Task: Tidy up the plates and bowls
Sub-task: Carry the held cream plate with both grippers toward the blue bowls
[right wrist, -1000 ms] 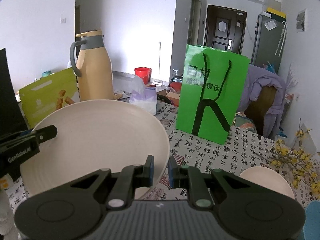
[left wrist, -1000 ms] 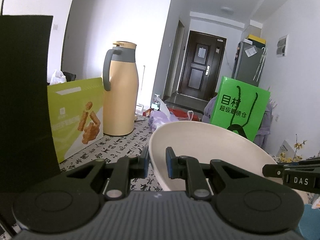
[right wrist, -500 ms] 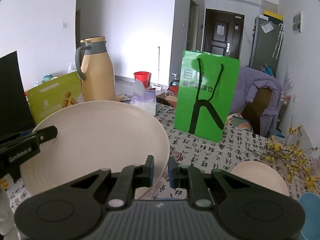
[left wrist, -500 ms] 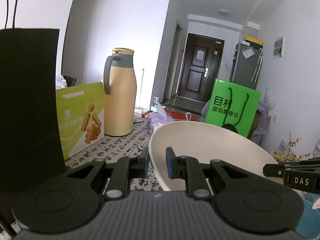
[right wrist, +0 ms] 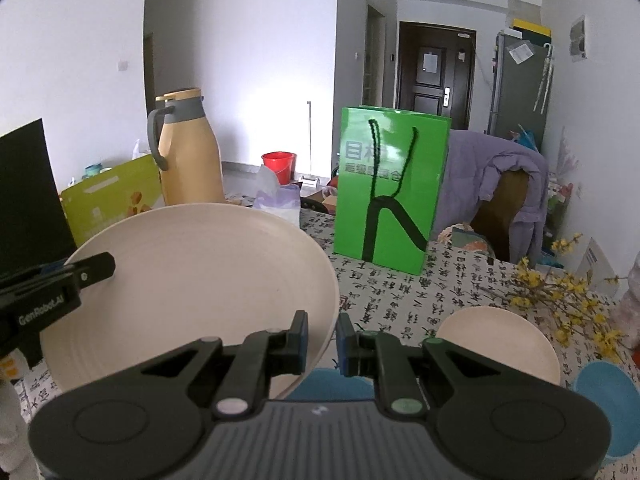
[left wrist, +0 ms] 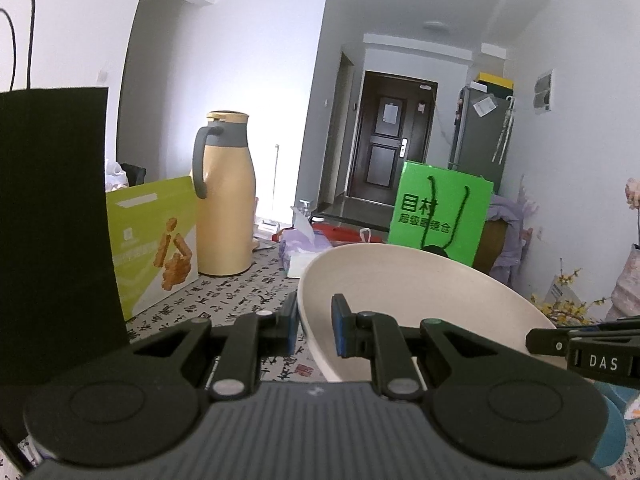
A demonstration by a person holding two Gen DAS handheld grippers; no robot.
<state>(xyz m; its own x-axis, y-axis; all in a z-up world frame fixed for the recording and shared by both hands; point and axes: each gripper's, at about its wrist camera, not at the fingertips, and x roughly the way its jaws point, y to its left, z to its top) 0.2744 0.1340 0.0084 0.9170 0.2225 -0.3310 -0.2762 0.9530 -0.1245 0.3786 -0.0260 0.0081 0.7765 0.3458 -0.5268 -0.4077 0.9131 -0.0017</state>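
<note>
A large cream plate [left wrist: 408, 292] [right wrist: 200, 280] hangs in the air between both grippers. My left gripper [left wrist: 314, 330] is shut on its left rim, and my right gripper [right wrist: 322, 340] is shut on its right rim. Each gripper's tip shows in the other's view, the right gripper [left wrist: 536, 340] at the plate's far edge and the left gripper [right wrist: 102, 268] likewise. On the table to the right lies a smaller cream plate [right wrist: 496, 344]. A blue bowl [right wrist: 608, 396] sits beside it. Another blue dish [right wrist: 332, 384] shows just under the held plate.
A green paper bag [right wrist: 392, 188] stands on the patterned tablecloth [right wrist: 400, 296] ahead. A tan thermos jug [left wrist: 224, 196], a yellow-green box [left wrist: 154, 240] and a black bag [left wrist: 52, 220] stand to the left. Yellow flower sprigs [right wrist: 560, 300] lie at the right.
Both grippers and the plate have drawn back from the bag and jug and risen slightly. A blue dish has come into sight under the plate in the right wrist view.
</note>
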